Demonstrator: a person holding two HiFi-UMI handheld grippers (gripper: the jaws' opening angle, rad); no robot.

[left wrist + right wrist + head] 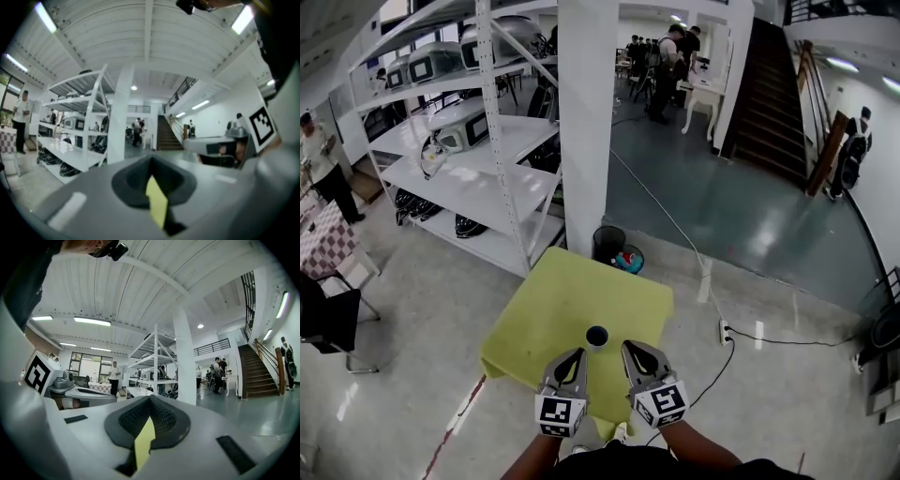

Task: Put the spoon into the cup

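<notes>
On a yellow-green table [553, 305], a small dark cup [597, 337], upright, close to the table edge nearest to the person. Spoon not to be made out in any view; cup too small in the head view to tell what lies inside. Between the cup and the person, the left gripper [577, 354] and the right gripper [627, 346], side by side, held level, tips toward the cup, one at each side of it and near it. Left gripper [151, 158] with the jaws closed together, tip on tip, nothing between them; only a thin strip of the yellow table visible through the slit below. Same for the right gripper [150, 398]: jaws pressed together, empty. Behind the table, a white pillar [586, 122] with a black bin [607, 244] at its foot, a white shelf rack [478, 159] at the left, a dark staircase [773, 94] far back at the right. On the grey floor, a white power strip [724, 331] with a cable
</notes>
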